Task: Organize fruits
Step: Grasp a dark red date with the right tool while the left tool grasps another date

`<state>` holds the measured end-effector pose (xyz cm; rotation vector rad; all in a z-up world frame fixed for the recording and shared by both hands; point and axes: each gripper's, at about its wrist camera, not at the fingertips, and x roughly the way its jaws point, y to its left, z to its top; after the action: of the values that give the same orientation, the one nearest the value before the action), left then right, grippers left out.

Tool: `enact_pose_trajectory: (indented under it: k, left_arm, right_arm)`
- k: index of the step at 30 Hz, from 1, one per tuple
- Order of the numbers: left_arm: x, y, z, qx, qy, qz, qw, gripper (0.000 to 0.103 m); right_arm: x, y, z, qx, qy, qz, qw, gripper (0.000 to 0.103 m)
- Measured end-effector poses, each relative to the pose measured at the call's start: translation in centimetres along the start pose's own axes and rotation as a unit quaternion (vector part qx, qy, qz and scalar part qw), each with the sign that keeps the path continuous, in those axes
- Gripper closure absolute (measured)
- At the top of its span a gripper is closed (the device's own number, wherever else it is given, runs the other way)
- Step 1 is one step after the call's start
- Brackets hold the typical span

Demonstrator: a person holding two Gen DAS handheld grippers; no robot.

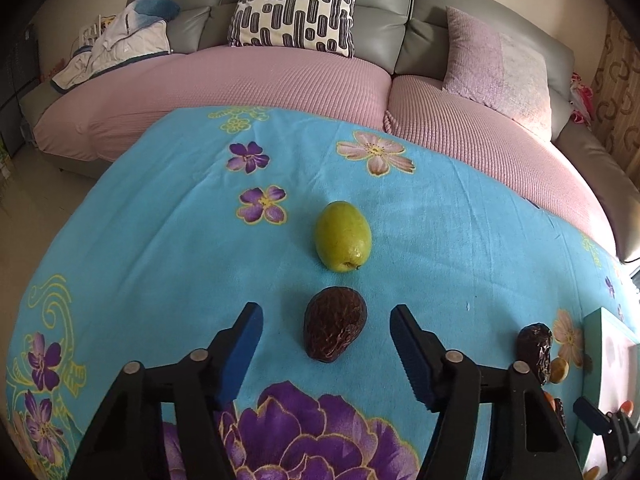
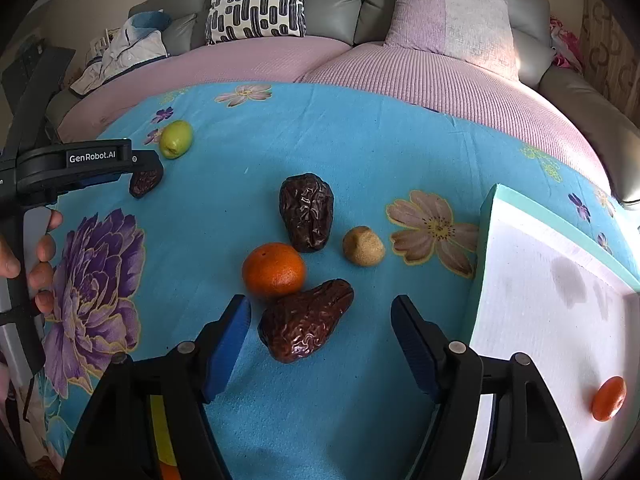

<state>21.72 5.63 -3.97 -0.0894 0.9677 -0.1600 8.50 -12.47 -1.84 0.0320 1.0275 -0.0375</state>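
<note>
My left gripper is open low over the blue floral cloth, and a dark wrinkled date lies untouched between its fingers. Just beyond it lies a green fruit. In the right wrist view my right gripper is also open, with another wrinkled date lying between its fingers. An orange touches that date. A third date and a small tan fruit lie behind. At the right is a white tray with a teal rim, holding one orange.
A person's hand holds the left gripper's handle at the left edge of the right wrist view. A grey sofa with pink covers and cushions runs along the table's far edge. Bare cloth lies between the fruits and the sofa.
</note>
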Motion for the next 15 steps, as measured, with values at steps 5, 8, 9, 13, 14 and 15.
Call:
enact_pose_trajectory:
  k: [5, 8, 9, 13, 14, 15]
  left_arm:
    - [0.6, 0.4, 0.0, -0.013, 0.015, -0.021, 0.9996, 0.068]
    - [0.4, 0.3, -0.1, -0.012, 0.017, -0.024, 0.9995, 0.068]
    - [0.4, 0.3, -0.2, -0.013, 0.018, -0.024, 0.9995, 0.068]
    - [-0.2, 0.5, -0.1, -0.028, 0.028, -0.023, 0.9989, 0.068]
    - [-0.5, 0.6, -0.1, -0.031, 0.028, -0.021, 0.9989, 0.068]
    - [-0.9, 0.5, -0.1, -0.033, 0.026, -0.019, 0.9990, 0.068]
  right_arm:
    - [0.2, -0.1, -0.1, 0.006, 0.007, 0.009, 1.000, 0.056]
    - [0.1, 0.0, 0.0, 0.006, 0.008, 0.010, 1.000, 0.061]
    - [0.0, -0.1, -0.1, 0.008, 0.007, 0.012, 1.000, 0.061]
    - [-0.8, -0.6, 0.0, 0.019, -0.005, 0.013, 1.000, 0.061]
    - [-1.2, -0.8, 0.0, 0.022, -0.009, 0.014, 1.000, 0.061]
    - [-1.6, -1.0, 0.0, 0.025, -0.013, 0.015, 0.999, 0.061]
